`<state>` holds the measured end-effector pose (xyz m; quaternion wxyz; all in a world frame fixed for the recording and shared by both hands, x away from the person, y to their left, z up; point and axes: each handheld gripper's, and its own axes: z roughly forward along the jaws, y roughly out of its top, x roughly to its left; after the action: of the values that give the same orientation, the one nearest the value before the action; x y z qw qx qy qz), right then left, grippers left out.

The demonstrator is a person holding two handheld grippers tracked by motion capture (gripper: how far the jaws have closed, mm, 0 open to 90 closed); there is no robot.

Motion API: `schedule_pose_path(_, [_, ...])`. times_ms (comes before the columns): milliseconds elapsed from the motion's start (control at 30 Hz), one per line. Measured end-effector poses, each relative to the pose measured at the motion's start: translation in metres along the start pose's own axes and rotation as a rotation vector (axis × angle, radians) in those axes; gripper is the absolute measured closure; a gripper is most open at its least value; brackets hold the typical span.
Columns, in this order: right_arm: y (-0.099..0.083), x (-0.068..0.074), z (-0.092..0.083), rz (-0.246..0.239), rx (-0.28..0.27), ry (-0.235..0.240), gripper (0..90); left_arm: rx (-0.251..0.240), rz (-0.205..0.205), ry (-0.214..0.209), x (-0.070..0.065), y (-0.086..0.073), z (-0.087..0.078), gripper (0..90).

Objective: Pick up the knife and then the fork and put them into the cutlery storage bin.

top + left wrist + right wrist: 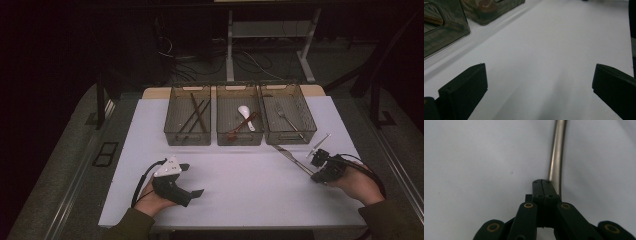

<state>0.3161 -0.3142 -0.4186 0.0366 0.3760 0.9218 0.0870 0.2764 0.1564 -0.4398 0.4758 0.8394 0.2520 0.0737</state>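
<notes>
A metal knife [292, 159] lies slantwise on the white table [240, 185], below the right basket. My right gripper [317, 167] sits at the knife's near end. In the right gripper view its jaws [542, 186] are pressed together with nothing visible between them, and the knife's steel handle [556, 157] runs along their right side and passes behind them. My left gripper [192, 180] rests low over the table at the front left. Its jaws [539, 85] stand wide apart with only bare table between them.
Three mesh baskets stand in a row at the back: the left basket [172, 131] holds dark chopsticks, the middle basket [218, 132] a white spoon and a brown one, the right basket [310, 125] a fork. A thin pale stick [320, 142] lies above the right gripper.
</notes>
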Motion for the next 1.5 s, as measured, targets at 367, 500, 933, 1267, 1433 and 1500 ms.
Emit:
schedule_pose_path(367, [0.035, -0.015, -0.018, 0.034, -0.028, 0.01, 75.5, 0.001, 0.002, -0.003, 0.0, 0.0, 0.001, 0.0])
schedule_pose_path(500, [0.054, -0.018, -0.008, 0.037, 0.019, 0.027, 73.7, -0.002, 0.001, -0.004, 0.0, 0.0, 0.001, 0.0])
schedule_pose_path(933, [0.074, -0.02, 0.016, 0.002, 0.125, 0.013, 75.7, 0.002, 0.004, -0.006, 0.0, 0.0, 0.001, 0.0])
schedule_pose_path(1267, [0.074, -0.023, 0.016, 0.027, 0.133, 0.022, 79.2, 0.0, 0.002, -0.006, 0.0, 0.0, 0.001, 0.0])
schedule_pose_path(1433, [0.068, -0.024, 0.014, 0.022, 0.148, 0.005, 79.6, 0.002, 0.003, -0.007, 0.0, 0.0, 0.001, 0.0])
schedule_pose_path(1500, [0.064, -0.024, 0.013, 0.023, 0.152, 0.008, 79.6, 0.003, 0.004, -0.007, 0.0, 0.001, 0.001, 0.0])
